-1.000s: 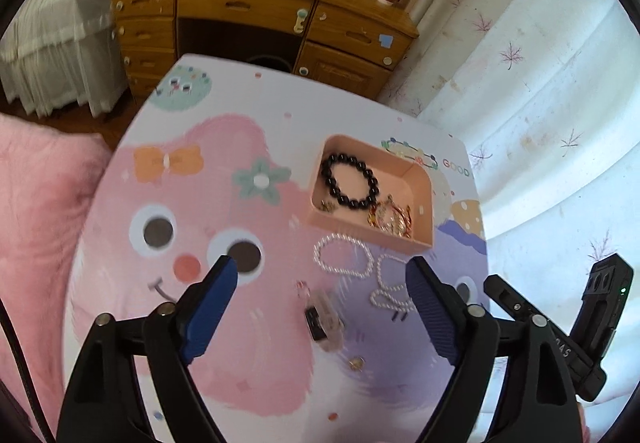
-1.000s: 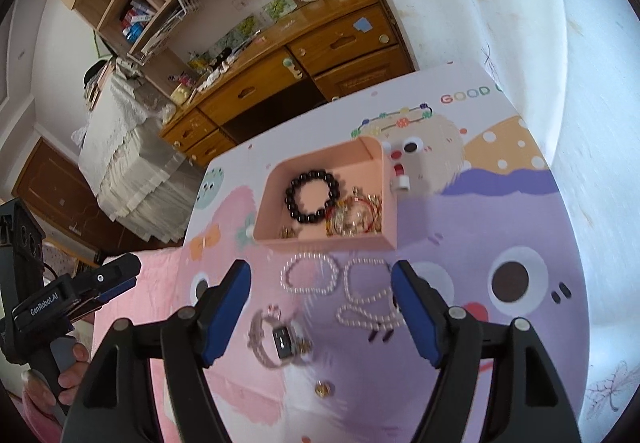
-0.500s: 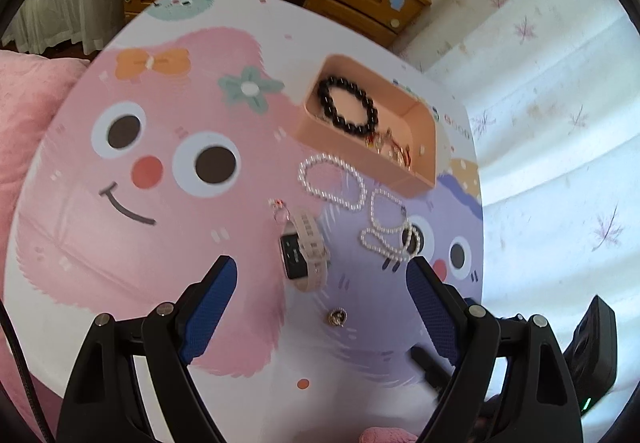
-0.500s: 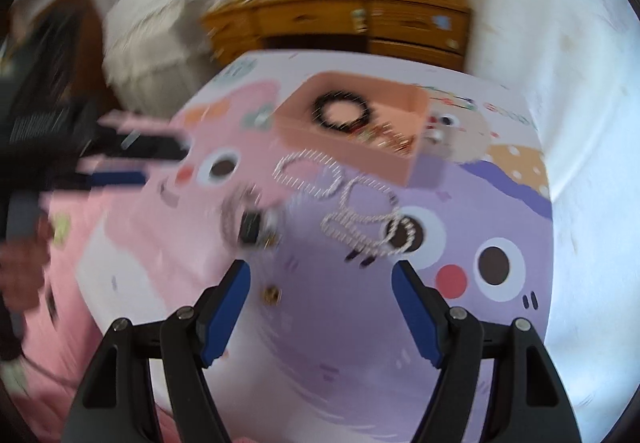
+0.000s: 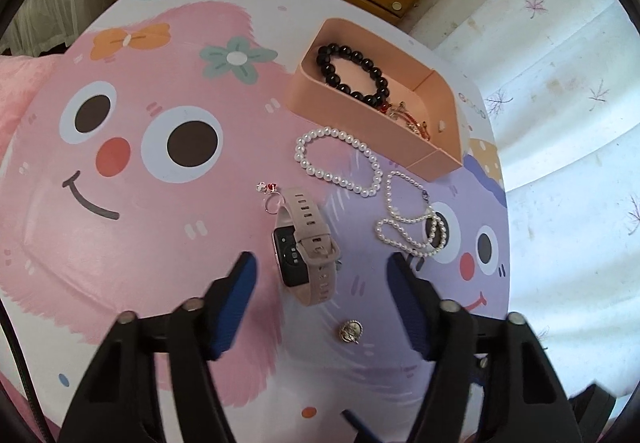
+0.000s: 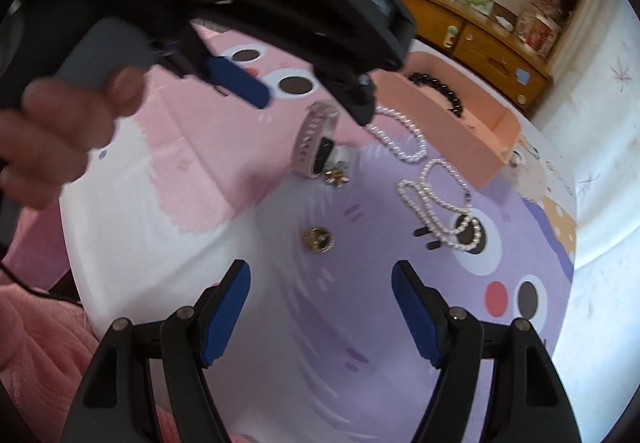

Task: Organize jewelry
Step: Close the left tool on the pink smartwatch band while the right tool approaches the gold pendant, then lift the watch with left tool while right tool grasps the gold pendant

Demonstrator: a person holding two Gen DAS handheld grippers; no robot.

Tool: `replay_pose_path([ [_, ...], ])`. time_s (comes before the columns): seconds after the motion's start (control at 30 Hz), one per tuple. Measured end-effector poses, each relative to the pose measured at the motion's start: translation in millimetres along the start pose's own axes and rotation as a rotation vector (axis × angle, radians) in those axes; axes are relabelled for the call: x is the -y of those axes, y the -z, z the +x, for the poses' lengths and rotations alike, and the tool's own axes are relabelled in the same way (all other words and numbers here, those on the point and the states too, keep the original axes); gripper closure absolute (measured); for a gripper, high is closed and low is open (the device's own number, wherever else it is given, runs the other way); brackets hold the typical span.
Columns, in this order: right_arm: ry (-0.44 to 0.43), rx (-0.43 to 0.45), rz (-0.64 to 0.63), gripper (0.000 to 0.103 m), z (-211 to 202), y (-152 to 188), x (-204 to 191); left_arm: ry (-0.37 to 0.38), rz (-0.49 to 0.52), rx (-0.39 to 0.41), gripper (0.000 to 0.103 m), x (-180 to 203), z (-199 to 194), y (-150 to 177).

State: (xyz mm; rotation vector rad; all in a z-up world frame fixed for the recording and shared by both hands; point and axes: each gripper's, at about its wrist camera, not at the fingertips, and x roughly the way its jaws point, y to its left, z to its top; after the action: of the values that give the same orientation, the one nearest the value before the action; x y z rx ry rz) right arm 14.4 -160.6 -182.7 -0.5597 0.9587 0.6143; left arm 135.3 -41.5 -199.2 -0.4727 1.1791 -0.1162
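Table (image 5: 132, 283): round edge near the right side, bare pink surface open to the left. Tray (image 5: 320, 99) stands toward the far edge, holding a black bead bracelet (image 5: 354, 73). Watch (image 5: 306, 247), pale pink strap, dark face, lies on its side just ahead of the left gripper (image 5: 320, 275); jaws closing, not touching it. Right gripper (image 6: 320, 283) stands wide, empty, before a gold charm (image 6: 318, 239). Pearl strands (image 5: 340, 163) lie beside the tray.

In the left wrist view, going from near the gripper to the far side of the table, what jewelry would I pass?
Gold pendant → watch → pearl bracelet → pink tray holding the black bead bracelet.
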Motion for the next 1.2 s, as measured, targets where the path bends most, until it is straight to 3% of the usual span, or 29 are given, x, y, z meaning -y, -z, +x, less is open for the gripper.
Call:
replay_pose_path([
  [0.17, -0.002, -0.008, -0.014, 0.03, 10, 0, -8, 0.044, -0.009, -0.005, 0.082, -5, 8, -1],
  [0.3, -0.003, -0.011, -0.003, 0.031, 17, 0, -8, 0.059, 0.012, 0.025, 0.083, -3, 4, -2],
  [0.67, -0.045, -0.014, 0.067, 0.058, 34, -5, 0, 0.056, -0.026, 0.124, 0.083, -19, -36, 1],
  [0.87, -0.071, -0.001, 0.071, 0.086, 34, -6, -2, 0.039, -0.044, 0.164, 0.083, -29, -56, 3],
  [1.2, -0.113, 0.001, 0.116, 0.086, 32, -16, 15, 0.029, -0.036, 0.219, 0.083, -27, -87, -6],
])
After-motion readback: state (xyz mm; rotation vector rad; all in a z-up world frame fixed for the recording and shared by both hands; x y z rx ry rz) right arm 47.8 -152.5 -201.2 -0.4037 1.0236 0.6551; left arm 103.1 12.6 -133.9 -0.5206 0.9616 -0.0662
